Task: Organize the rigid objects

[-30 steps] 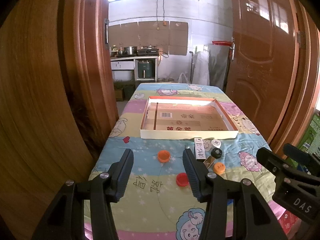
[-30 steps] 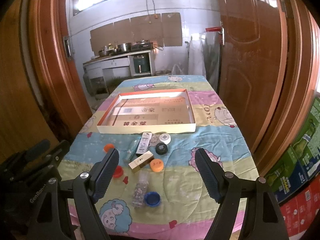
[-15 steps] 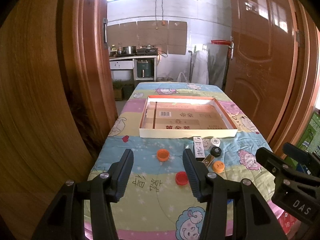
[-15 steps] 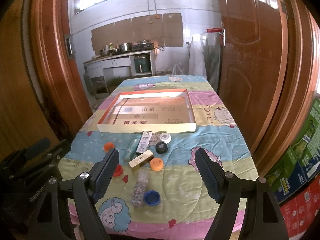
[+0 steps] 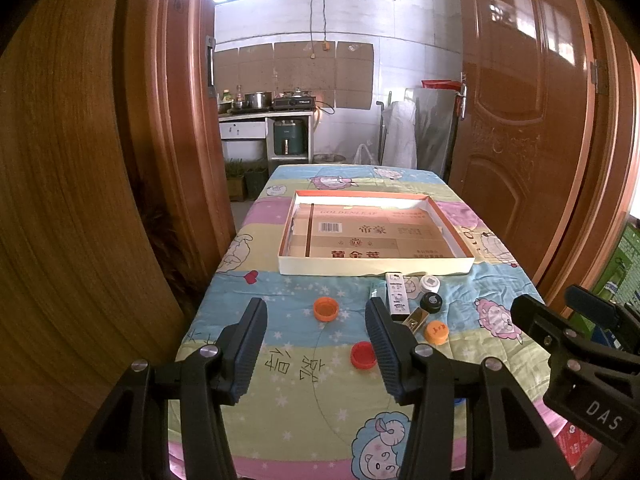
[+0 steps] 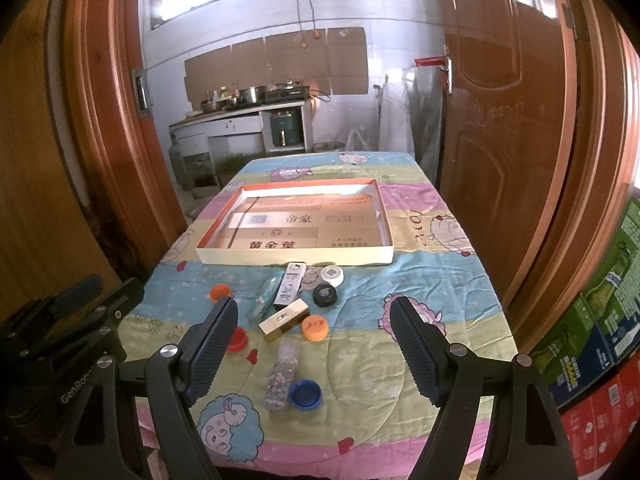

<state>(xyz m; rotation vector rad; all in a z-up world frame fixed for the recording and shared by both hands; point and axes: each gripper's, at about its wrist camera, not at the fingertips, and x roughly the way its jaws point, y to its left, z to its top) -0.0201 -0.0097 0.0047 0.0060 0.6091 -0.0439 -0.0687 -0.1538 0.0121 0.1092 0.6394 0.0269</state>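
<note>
Both the left gripper [image 5: 316,320] and the right gripper [image 6: 314,328] are hanging wide open and empty above the near worktop [image 6: 420,280]. Bottle caps [image 6: 315,328] and small boxes [image 6: 284,319] are lying loose just near of the shallow tray [image 6: 296,258]. They look light and stiff; caps probably want pinching across the rim, boxes across their narrow sides.

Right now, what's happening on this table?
A person holds two grippers over the table, nothing grasped. The left gripper and right gripper are both open and hover near the front edge. Bottle caps and small boxes lie scattered on the cloth before the shallow tray, which holds none of them yet.
</note>
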